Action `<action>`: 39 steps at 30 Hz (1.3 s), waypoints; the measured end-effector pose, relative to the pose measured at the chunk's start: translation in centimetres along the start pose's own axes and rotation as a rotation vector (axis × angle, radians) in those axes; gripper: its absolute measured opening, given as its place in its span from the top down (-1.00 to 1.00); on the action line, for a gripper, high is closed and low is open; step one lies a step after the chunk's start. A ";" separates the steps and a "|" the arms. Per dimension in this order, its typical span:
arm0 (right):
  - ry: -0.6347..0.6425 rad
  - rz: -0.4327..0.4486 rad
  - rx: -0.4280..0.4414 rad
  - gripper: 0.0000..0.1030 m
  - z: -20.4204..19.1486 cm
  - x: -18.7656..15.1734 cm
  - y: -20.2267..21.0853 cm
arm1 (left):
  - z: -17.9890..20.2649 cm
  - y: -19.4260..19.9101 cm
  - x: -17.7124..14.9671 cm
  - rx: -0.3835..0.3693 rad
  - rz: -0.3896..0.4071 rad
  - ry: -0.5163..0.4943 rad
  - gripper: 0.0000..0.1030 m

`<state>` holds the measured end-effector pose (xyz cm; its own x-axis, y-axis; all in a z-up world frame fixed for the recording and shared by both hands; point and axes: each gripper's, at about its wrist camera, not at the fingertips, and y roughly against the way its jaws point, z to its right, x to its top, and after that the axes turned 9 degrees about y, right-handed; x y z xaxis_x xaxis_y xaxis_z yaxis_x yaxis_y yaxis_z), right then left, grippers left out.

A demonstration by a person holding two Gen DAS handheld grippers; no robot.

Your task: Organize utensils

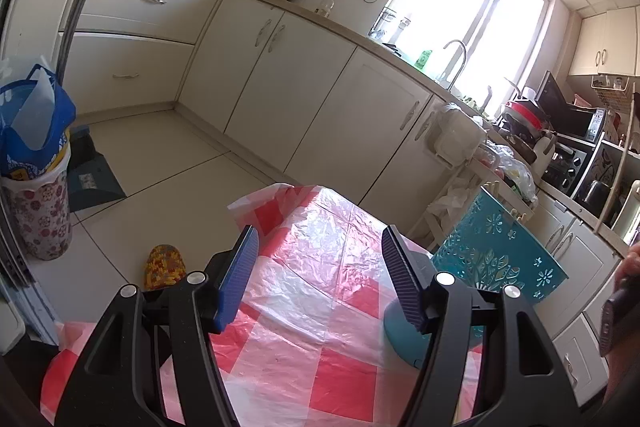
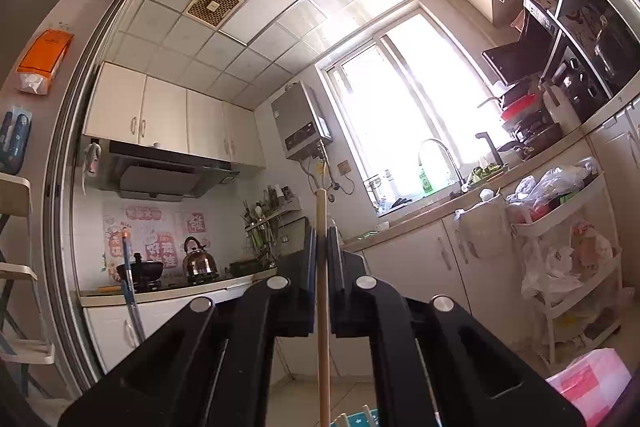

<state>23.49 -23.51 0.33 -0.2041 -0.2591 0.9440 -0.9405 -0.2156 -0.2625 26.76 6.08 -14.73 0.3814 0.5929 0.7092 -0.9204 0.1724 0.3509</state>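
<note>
My right gripper (image 2: 321, 227) is shut on a thin wooden chopstick (image 2: 322, 307), which stands upright between the pads and reaches above them. It is raised and tilted up toward the kitchen wall and ceiling. Below it, at the bottom edge, more pale stick ends poke out of a teal flower-patterned holder (image 2: 360, 419). In the left wrist view, my left gripper (image 1: 320, 233) hangs open over the red-and-white checked table cover (image 1: 320, 291) with nothing between its blue pads. The teal holder (image 1: 500, 259) stands just right of it at the table's edge.
A person's hand with a dark object (image 1: 614, 307) shows at the right edge. Cream cabinets (image 1: 304, 91) line the far side. A floral bin with a blue bag (image 1: 36, 163) stands on the floor at left. A white rack with plastic bags (image 2: 568, 239) is at right.
</note>
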 end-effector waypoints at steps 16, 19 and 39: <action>0.056 -0.341 -0.002 0.61 0.5 -8.0 4.1 | 0.4 0.2 -0.1 0.002 0.008 -0.021 -0.18; 0.056 -0.386 0.001 0.51 0.9 -8.4 4.6 | 0.6 0.4 -0.2 0.005 0.013 -0.028 -0.18; 0.142 -0.998 -0.071 -0.01 -2.5 -13.1 10.9 | 2.2 1.5 -0.5 0.021 0.064 -0.094 -0.55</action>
<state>15.23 -20.07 -14.43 0.6588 0.1248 0.7419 -0.7121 -0.2149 0.6684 25.40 4.35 -13.22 0.3295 0.5255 0.7844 -0.9414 0.1196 0.3153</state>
